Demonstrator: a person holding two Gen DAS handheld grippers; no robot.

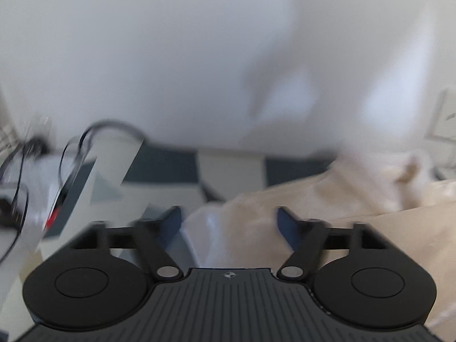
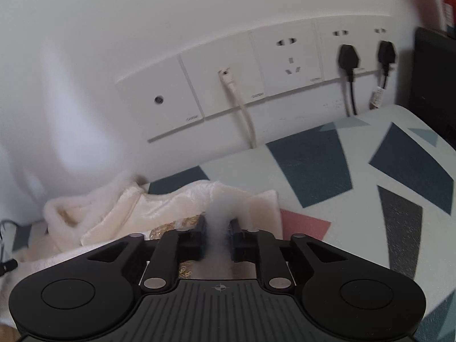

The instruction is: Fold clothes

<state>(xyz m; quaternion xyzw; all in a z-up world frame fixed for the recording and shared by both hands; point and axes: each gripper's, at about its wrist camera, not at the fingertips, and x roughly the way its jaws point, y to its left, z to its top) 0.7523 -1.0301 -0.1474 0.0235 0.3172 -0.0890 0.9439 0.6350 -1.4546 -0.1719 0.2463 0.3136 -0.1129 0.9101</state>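
Note:
A cream fleecy garment (image 2: 119,213) lies crumpled on a patterned tabletop (image 2: 313,165) by the wall. My right gripper (image 2: 218,230) is shut on a pinched-up fold of the cream garment, and the fabric bulges out between its fingers (image 2: 196,236). In the blurred left wrist view the same garment (image 1: 327,199) spreads from the middle to the right. My left gripper (image 1: 228,216) is open above it, its fingertips wide apart with cloth showing in the gap but not gripped.
A white wall with a row of sockets (image 2: 256,68) stands right behind the table; two black plugs (image 2: 347,54) and a white cable (image 2: 242,108) hang from it. Black cables (image 1: 25,171) and blurred items lie at the left. A dark object (image 2: 433,79) stands at the far right.

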